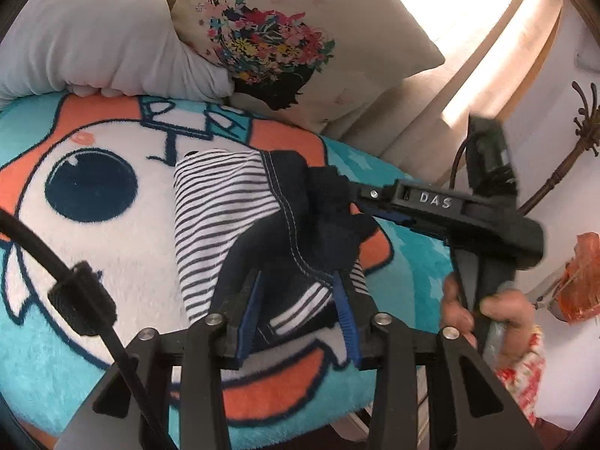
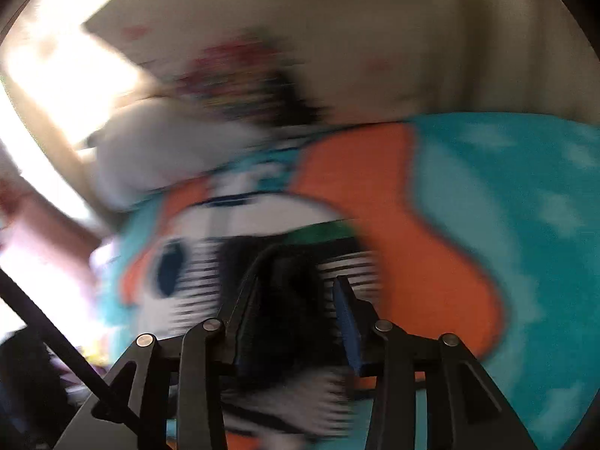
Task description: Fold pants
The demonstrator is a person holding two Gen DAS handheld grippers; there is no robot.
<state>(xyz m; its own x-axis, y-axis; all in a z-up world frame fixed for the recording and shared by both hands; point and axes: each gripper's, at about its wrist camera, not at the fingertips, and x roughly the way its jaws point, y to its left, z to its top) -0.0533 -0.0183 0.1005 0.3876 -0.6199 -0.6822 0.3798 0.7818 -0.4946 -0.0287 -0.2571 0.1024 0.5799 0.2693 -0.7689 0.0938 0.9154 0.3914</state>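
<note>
- Pants (image 1: 240,217): small pair, navy-and-white stripes with solid navy panels and pale stitching, bunched into a partly folded heap on a plush cartoon blanket (image 1: 93,262).
- Left tongs (image 1: 296,281): fingers partly apart, blue pads either side of a navy fold of the pants; cloth lies between them, but whether the pads press it I cannot tell.
- Right tongs (image 1: 352,191): seen from the left wrist view coming in from the right, tips buried in dark bunched cloth at the heap's right edge; grip appears closed on it. Body is lettered "DAS".
- Right hand (image 1: 487,311) wraps the handle of the right tongs, floral sleeve below it.
- Right wrist view: heavily motion-blurred. Right tongs (image 2: 296,288) show dark fabric between the fingers, striped cloth (image 2: 195,281) just beyond.
- Blanket: teal ground, orange and white figure with a large dark eye (image 1: 90,183) to the left of the pants.
- Beyond the blanket: grey pillow (image 1: 93,37) at left, touching a cream cushion (image 1: 300,37) with a floral-haired silhouette print.
</note>
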